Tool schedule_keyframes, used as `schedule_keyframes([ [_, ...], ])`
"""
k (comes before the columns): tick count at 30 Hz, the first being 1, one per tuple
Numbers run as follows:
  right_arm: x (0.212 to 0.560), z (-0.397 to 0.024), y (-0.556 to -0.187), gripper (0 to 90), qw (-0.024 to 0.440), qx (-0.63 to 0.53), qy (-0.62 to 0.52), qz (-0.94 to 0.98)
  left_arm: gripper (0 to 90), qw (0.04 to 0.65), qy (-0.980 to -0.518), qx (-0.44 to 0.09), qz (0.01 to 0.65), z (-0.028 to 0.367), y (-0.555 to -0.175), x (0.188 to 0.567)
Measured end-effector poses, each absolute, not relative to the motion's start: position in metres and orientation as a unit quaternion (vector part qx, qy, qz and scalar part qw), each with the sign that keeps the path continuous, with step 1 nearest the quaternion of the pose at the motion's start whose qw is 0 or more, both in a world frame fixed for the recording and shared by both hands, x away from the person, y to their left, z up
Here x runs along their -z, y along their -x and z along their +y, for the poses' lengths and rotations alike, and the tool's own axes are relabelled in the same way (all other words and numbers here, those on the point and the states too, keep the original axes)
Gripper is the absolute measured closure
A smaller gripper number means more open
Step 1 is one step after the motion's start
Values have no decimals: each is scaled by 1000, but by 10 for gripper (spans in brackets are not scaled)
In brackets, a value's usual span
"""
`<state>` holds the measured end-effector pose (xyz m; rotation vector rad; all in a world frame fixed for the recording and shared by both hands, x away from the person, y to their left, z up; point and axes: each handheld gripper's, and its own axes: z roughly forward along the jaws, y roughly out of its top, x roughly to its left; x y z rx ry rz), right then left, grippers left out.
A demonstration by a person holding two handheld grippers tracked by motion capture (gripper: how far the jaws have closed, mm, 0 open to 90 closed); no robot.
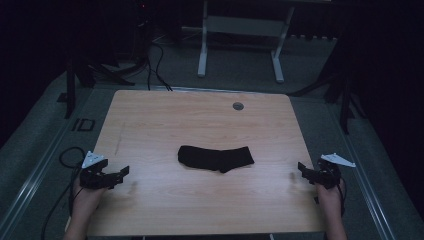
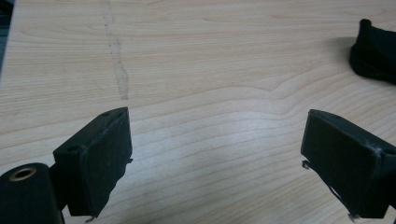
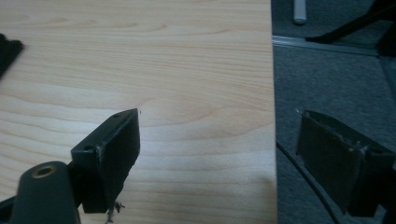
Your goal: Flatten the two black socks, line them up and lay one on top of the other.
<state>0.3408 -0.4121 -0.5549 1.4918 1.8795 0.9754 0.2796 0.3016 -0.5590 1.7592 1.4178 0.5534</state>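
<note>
With both grippers parked at the tabletop (image 1: 150,200) edges, this looks like the approach step, nothing grasped yet; left gripper (image 1: 119,174) at 8 o'clock, fingers (image 2: 100,158) apart and empty; right gripper (image 1: 303,170) at 4 o'clock, fingers (image 3: 112,154) apart too, one hanging past the edge; black sock (image 1: 216,158) lies flat at centre, well apart from both; dark, limp, slightly bent, one end rounded; next move likely calls for reaching inward to its two ends.
</note>
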Motion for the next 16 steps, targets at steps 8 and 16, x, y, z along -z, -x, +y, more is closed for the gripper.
schedule_keyframes([
  [8,556,-414,-341,139,277,-366,-558,691,92,389,-673,-249,577,307,-277,559],
  [16,557,-415,-341,141,278,-365,-560,690,93,389,-670,-250,581,309,-277,559],
])
